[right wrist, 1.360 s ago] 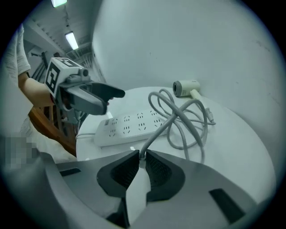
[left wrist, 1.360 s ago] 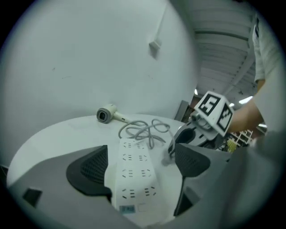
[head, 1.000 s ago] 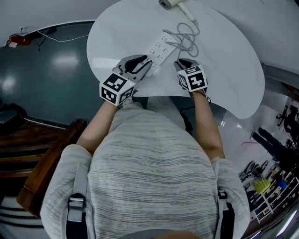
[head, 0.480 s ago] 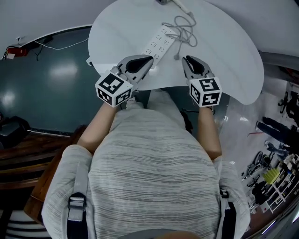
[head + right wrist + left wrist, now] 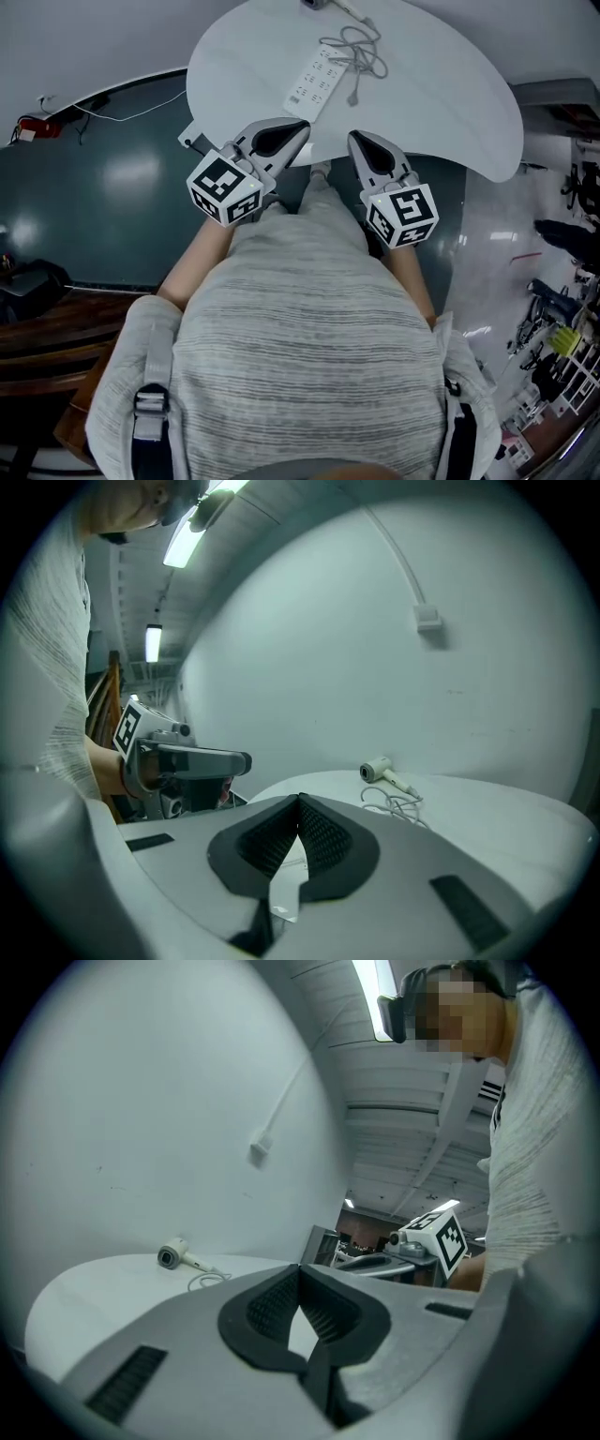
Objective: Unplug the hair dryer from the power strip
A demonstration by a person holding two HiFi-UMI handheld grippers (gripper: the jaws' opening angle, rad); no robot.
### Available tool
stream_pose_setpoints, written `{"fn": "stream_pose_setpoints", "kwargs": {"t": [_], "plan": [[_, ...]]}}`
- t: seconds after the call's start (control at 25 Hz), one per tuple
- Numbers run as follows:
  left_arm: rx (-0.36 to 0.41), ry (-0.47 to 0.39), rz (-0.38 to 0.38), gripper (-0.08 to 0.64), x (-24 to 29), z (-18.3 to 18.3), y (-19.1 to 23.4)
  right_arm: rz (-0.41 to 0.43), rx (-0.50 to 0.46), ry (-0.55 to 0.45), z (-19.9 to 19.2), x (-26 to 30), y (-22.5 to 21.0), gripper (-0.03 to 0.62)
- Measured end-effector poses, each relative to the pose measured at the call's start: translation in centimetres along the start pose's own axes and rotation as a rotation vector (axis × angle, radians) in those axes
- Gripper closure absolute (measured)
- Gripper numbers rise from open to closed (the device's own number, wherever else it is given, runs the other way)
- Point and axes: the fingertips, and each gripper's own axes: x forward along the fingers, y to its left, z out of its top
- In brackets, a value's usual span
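Note:
The white power strip (image 5: 317,81) lies on the round white table (image 5: 450,103). The hair dryer's grey cord (image 5: 357,52) is coiled beside it, and its plug (image 5: 354,97) lies loose on the table, off the strip. The dryer (image 5: 172,1256) (image 5: 377,772) rests at the table's far edge. My left gripper (image 5: 300,126) (image 5: 300,1271) is shut and empty, held in the air over the near table edge. My right gripper (image 5: 353,137) (image 5: 298,801) hovers beside it, pads together at the tips, holding nothing. Each gripper shows in the other's view: the right one (image 5: 370,1260), the left one (image 5: 202,759).
A dark green floor (image 5: 103,178) lies to the left of the table, with a white cable (image 5: 122,117) across it. A wooden piece of furniture (image 5: 37,319) stands at lower left. Shelves with tools (image 5: 562,347) fill the right side.
Both grippers have risen off the table and drawn back toward the person's body. The left jaws have closed. The plug lies free beside the strip.

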Motion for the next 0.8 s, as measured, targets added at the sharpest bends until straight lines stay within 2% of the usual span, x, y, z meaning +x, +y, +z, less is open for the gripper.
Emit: {"fn": "stream_pose_setpoints", "kwargs": {"t": [0.4, 0.8], "plan": [[0.04, -0.022, -0.01, 0.554, -4.2, 0.9, -3.4, 0.018, 0.007, -0.067, 0.8, -1.9, 5.6, 0.568], [0.026, -0.058, 0.016, 0.554, -5.5, 1.2, -3.5, 0.046, -0.028, -0.059, 1.5, -2.1, 6.8, 0.568]]}}
